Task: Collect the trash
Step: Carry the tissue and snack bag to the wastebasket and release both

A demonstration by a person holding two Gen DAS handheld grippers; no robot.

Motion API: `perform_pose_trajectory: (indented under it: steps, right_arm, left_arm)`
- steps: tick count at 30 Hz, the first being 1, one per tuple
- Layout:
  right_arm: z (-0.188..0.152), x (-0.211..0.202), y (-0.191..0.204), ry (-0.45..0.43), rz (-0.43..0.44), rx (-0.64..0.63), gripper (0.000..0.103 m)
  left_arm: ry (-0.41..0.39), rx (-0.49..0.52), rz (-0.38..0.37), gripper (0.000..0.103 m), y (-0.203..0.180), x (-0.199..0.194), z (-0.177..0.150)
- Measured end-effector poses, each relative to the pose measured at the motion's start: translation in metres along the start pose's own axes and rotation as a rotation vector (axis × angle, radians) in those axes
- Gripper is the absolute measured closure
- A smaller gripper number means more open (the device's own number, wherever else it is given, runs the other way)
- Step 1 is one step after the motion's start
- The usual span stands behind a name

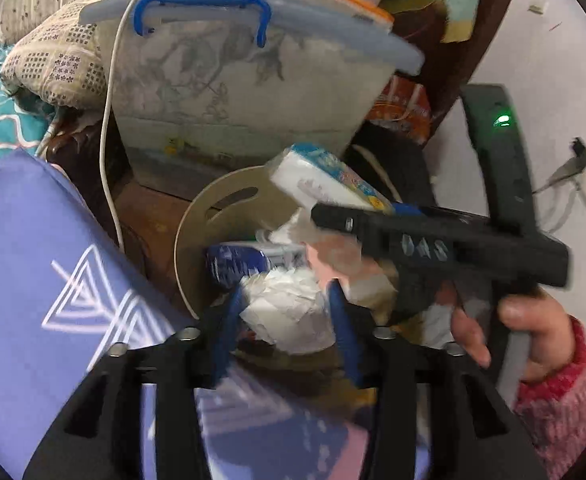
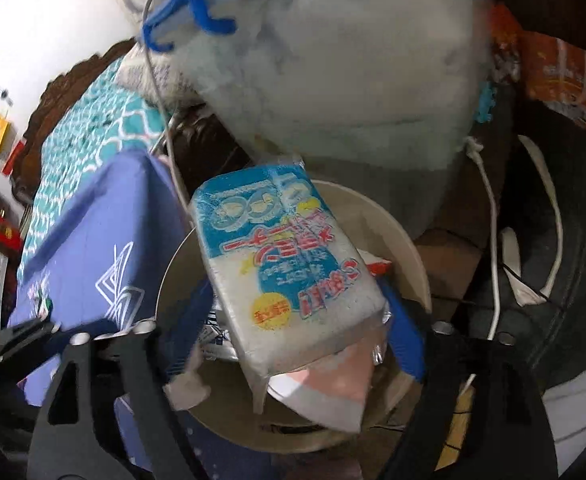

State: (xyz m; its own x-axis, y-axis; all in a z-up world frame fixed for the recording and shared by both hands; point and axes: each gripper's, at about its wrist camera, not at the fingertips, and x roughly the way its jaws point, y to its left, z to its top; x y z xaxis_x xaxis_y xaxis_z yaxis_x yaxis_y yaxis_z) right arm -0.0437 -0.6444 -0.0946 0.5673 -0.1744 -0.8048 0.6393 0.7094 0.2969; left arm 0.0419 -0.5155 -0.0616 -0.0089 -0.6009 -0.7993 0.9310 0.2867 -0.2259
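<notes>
My bin (image 1: 197, 216) sits on the floor before the storage box (image 1: 245, 92), with my cloth bag (image 1: 33, 280) to its left. A tissue pack (image 2: 285, 264) lies tilted over the bin's mouth, between my right gripper's (image 2: 293, 320) fingers. A paper wad (image 1: 289, 308) sits between my left gripper's (image 1: 285, 312) fingers, above the bin.

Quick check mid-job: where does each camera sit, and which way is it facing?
Left wrist: on the left gripper, angled down into the bin; crumpled paper between its fingers; a hand holding the right gripper shows.
Right wrist: on the right gripper, above the same bin, tissue pack between its fingers.
Shared: bin, tissue pack, storage box.
</notes>
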Motion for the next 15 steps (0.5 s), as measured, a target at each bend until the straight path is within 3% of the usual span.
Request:
perform_pose_trajectory:
  steps: [2,8,15]
  right_arm:
    - [-0.005,0.000,0.003,-0.018,-0.028,-0.022,0.015]
    - [-0.021,-0.036,-0.008,-0.144,0.010,0.026,0.015]
    - [-0.047,-0.085,0.018,-0.227,0.106,0.037,0.020]
  left_arm:
    - [-0.013,-0.008,0.032,0.030,0.001,0.009,0.000]
    - [-0.022,-0.063,0.027,0.029,0.014,0.005,-0.002]
    - [-0.145,-0.168,-0.042,0.029,0.041,-0.069,-0.031]
